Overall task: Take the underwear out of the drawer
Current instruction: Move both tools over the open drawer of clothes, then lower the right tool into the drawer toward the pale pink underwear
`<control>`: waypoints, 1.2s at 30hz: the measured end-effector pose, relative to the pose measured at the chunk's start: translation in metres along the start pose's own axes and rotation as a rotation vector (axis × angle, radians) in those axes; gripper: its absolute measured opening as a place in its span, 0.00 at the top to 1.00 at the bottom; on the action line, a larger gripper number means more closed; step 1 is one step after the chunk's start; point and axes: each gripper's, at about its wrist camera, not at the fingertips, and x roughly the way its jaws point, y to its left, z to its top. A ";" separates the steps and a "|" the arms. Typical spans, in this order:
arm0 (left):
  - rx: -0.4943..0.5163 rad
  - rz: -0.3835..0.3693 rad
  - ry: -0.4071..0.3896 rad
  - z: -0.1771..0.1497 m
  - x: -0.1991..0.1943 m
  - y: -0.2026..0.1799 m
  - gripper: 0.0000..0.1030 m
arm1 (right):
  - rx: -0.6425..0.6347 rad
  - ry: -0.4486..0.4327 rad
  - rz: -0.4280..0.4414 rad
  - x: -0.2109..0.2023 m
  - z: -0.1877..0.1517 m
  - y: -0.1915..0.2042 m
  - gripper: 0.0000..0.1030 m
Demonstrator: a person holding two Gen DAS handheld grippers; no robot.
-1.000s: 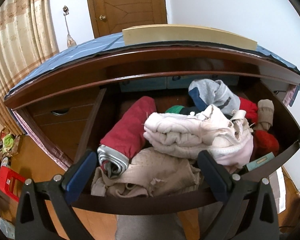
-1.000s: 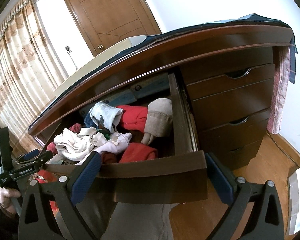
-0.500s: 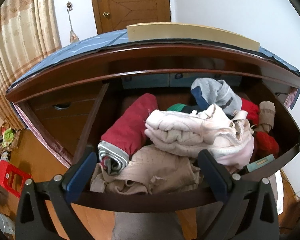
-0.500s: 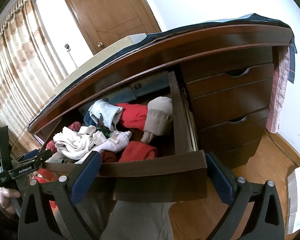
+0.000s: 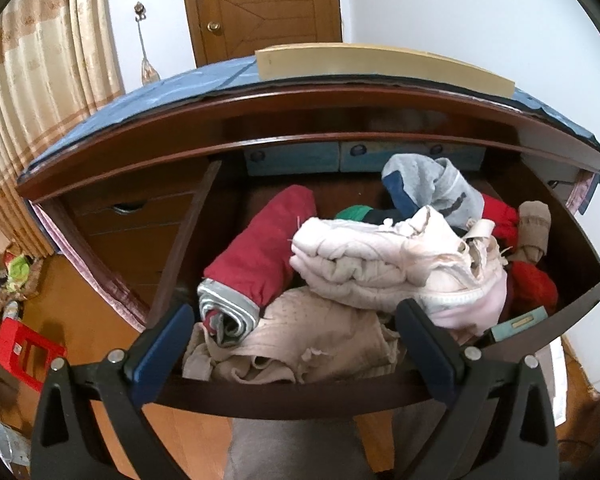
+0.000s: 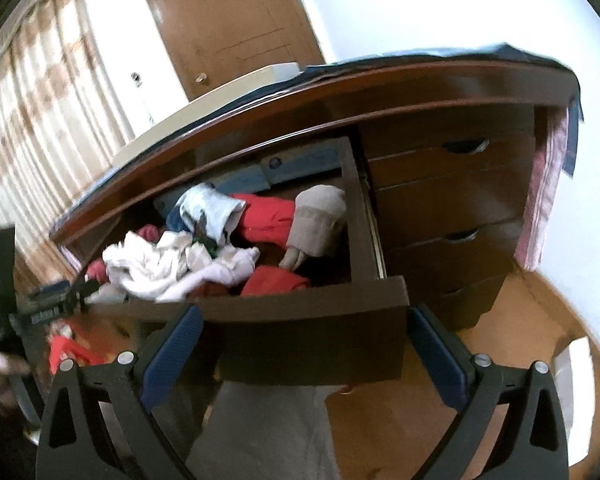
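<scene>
The wooden drawer [image 5: 300, 396] stands pulled out and full of clothes. A cream-pink underwear pile [image 5: 388, 264] lies on top in the middle, over a beige garment [image 5: 320, 336] at the front. A rolled red piece with a grey waistband [image 5: 260, 256] lies to the left. My left gripper [image 5: 296, 320] is open just above the drawer's front edge, its pads either side of the beige garment and holding nothing. My right gripper [image 6: 304, 332] is open and empty before the drawer front [image 6: 312, 332]. The blurred right wrist view shows the left gripper [image 6: 48, 304] at the drawer's left corner.
Grey [image 5: 432, 188], red [image 5: 532, 284] and tan [image 5: 534, 228] socks fill the drawer's right side, beside a small teal box [image 5: 516, 324]. Closed drawers [image 6: 452, 200] flank the open one. A person's grey trouser leg [image 5: 292, 452] is below. A red stool [image 5: 24, 352] stands on the floor at left.
The right wrist view has swung and blurred, with the drawer front now larger and lower in it. The left gripper has drifted slightly. Both stay open and the clothes lie unmoved.
</scene>
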 end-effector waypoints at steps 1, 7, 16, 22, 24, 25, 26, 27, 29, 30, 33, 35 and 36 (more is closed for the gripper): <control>-0.011 -0.017 0.006 0.000 0.001 0.002 0.00 | 0.003 -0.011 -0.011 -0.001 0.002 0.001 0.04; 0.089 0.039 -0.014 0.009 0.002 -0.003 0.01 | -0.156 -0.169 -0.025 -0.021 0.035 0.036 0.04; 0.088 0.066 0.013 0.023 0.018 0.004 0.01 | -0.202 0.133 -0.074 0.071 0.060 0.057 0.28; 0.086 0.053 0.048 0.021 0.029 0.006 0.00 | -0.163 0.286 -0.124 0.106 0.054 0.050 0.28; 0.091 0.055 0.056 0.022 0.029 0.005 0.00 | -0.186 0.312 -0.134 0.108 0.050 0.054 0.28; 0.092 0.057 0.061 0.022 0.030 0.005 0.00 | -0.212 0.329 -0.149 0.112 0.048 0.058 0.28; 0.090 0.060 0.066 0.022 0.029 0.005 0.00 | -0.224 0.344 -0.160 0.114 0.045 0.060 0.28; 0.090 0.063 0.071 0.022 0.030 0.005 0.00 | -0.224 0.352 -0.166 0.115 0.044 0.062 0.28; 0.088 0.067 0.078 0.022 0.030 0.006 0.00 | -0.220 0.377 -0.174 0.117 0.042 0.063 0.28; 0.088 0.069 0.081 0.022 0.030 0.006 0.00 | -0.220 0.385 -0.176 0.117 0.042 0.063 0.28; 0.084 0.075 0.087 0.022 0.030 0.007 0.00 | -0.217 0.420 -0.189 0.119 0.043 0.064 0.28; 0.076 0.077 0.086 0.021 0.028 0.008 0.00 | -0.208 0.437 -0.205 0.119 0.047 0.063 0.28; 0.070 0.078 0.085 0.020 0.028 0.008 0.00 | -0.197 0.440 -0.216 0.119 0.047 0.062 0.28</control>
